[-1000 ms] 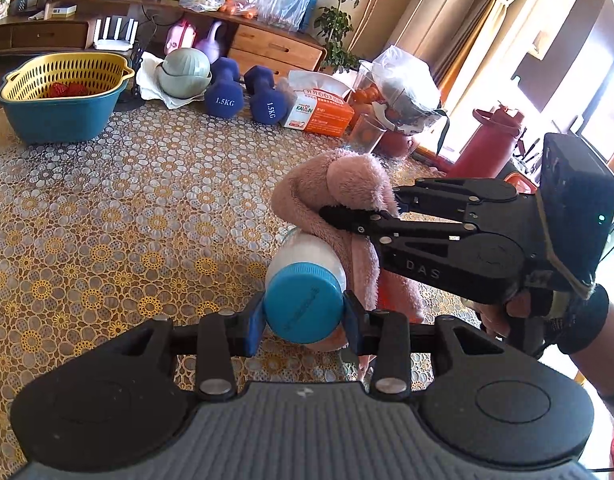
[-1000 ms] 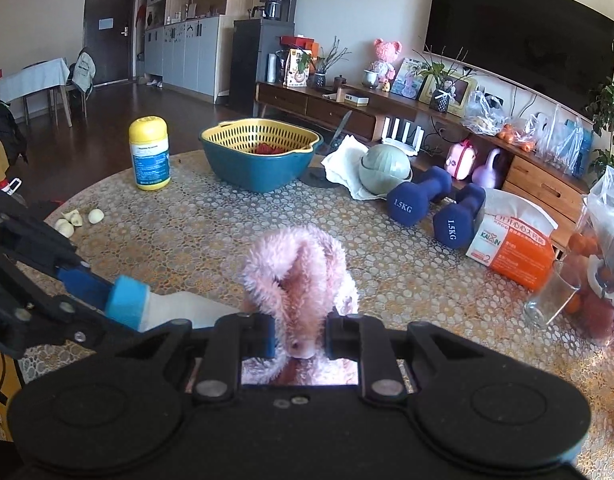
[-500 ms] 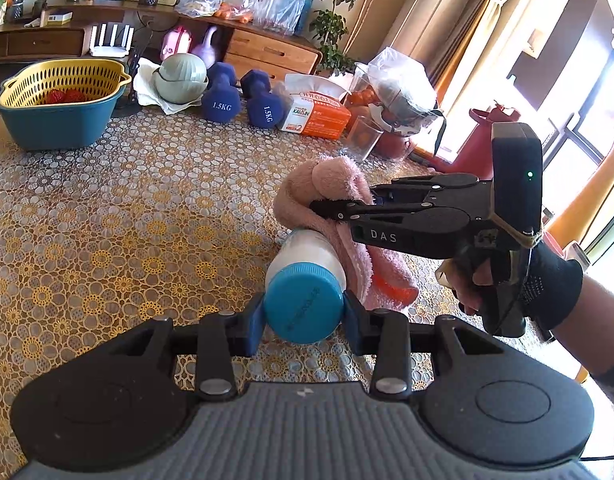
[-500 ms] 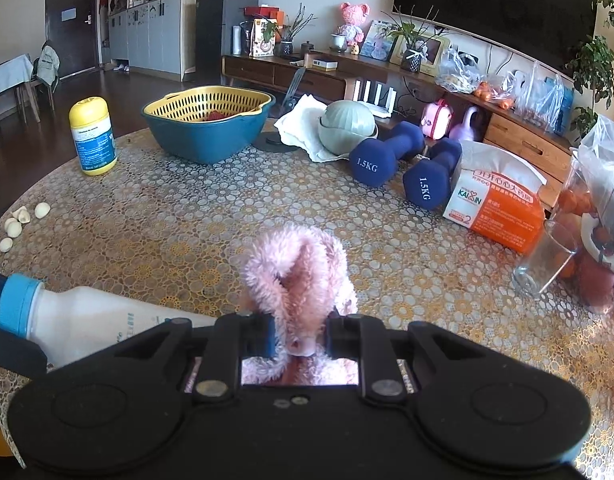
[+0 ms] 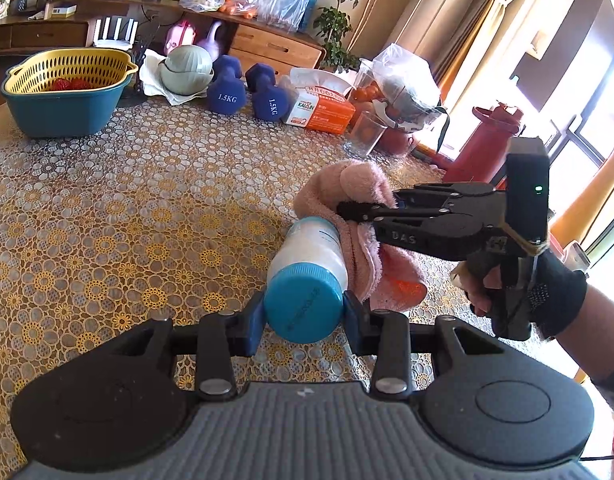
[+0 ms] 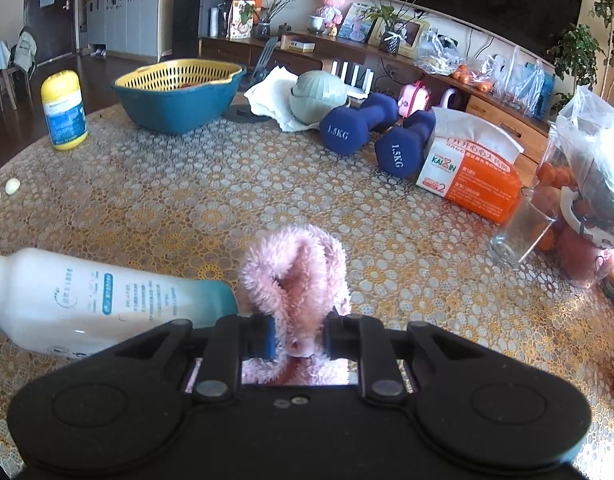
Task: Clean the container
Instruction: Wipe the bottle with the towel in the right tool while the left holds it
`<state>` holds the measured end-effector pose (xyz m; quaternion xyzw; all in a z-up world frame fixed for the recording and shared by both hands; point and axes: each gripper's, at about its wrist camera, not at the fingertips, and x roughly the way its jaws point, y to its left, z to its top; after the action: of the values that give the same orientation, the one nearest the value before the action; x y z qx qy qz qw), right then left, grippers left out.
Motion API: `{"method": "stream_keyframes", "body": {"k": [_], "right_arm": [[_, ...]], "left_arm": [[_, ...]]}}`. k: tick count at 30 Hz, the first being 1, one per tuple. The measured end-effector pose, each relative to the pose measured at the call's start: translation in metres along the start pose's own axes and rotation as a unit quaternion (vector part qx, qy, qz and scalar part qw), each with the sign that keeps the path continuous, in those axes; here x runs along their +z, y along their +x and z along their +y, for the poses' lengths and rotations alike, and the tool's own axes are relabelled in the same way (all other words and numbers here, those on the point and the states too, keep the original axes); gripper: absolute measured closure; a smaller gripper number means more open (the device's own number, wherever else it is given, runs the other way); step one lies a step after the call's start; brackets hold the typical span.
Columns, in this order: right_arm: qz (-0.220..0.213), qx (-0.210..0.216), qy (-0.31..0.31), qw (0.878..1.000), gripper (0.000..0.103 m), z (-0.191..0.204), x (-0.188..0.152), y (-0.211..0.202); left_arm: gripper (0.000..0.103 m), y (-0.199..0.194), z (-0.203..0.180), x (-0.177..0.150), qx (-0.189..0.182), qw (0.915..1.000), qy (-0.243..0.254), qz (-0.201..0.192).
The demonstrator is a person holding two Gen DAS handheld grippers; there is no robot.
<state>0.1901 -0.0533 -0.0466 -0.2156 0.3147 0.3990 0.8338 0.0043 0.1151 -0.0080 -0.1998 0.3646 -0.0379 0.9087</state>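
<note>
A white bottle (image 5: 313, 242) with a blue cap (image 5: 303, 303) is held lying flat above the table, and my left gripper (image 5: 303, 314) is shut on that cap. The bottle (image 6: 95, 300) shows at the lower left of the right wrist view, its teal base toward the cloth. A fluffy pink cloth (image 6: 297, 276) is bunched between the jaws of my right gripper (image 6: 297, 338), which is shut on it. In the left wrist view the pink cloth (image 5: 347, 188) presses against the bottle's right side and far end, with the right gripper (image 5: 349, 210) coming in from the right.
On the patterned tablecloth (image 5: 107, 208) stand a blue basin with a yellow strainer (image 5: 67, 92), two blue dumbbells (image 5: 247, 92), an orange tissue pack (image 5: 321, 110), a glass (image 5: 365, 134), a bagged jar (image 5: 407, 92) and a yellow-capped bottle (image 6: 63, 110). A gloved hand (image 5: 527, 296) holds the right gripper.
The right gripper with the cloth has slid along the bottle toward its far end, away from the cap. The left gripper keeps the bottle nearly still.
</note>
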Motion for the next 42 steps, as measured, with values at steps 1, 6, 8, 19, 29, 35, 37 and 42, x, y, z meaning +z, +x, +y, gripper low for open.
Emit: {"method": "stream_keyframes", "body": {"k": [1, 6, 8, 19, 29, 35, 37, 42], "right_arm": [[-0.012, 0.001, 0.003, 1.000, 0.084, -0.001, 0.001, -0.009], [-0.070, 0.035, -0.004, 0.997, 0.084, 0.004, 0.012, -0.058], [-0.089, 0.051, -0.016, 0.995, 0.084, 0.013, 0.015, -0.076], [-0.108, 0.133, -0.058, 0.984, 0.084, 0.057, 0.015, -0.105], [-0.077, 0.137, -0.058, 0.986, 0.083, 0.060, 0.016, -0.074], [-0.055, 0.093, -0.054, 0.993, 0.084, 0.052, 0.019, -0.048], [-0.048, 0.076, -0.051, 0.995, 0.084, 0.046, 0.017, -0.041], [-0.031, 0.043, -0.039, 0.998, 0.084, 0.032, 0.012, -0.027]], "left_arm": [[0.064, 0.000, 0.000, 0.000, 0.000, 1.0000, 0.001, 0.000], [0.064, 0.000, -0.002, -0.001, 0.003, 1.0000, 0.001, -0.003], [0.064, 0.000, -0.003, 0.000, 0.004, 1.0000, 0.003, -0.003], [0.064, 0.000, -0.005, 0.001, 0.006, 1.0000, 0.006, -0.003], [0.063, -0.001, 0.008, 0.003, 0.017, 0.9998, -0.006, -0.003], [0.062, -0.002, 0.019, 0.001, 0.018, 0.9997, -0.015, -0.004], [0.062, -0.002, 0.022, 0.002, 0.019, 0.9997, -0.016, -0.006], [0.062, -0.003, 0.030, 0.007, 0.023, 0.9994, -0.022, -0.012]]}}
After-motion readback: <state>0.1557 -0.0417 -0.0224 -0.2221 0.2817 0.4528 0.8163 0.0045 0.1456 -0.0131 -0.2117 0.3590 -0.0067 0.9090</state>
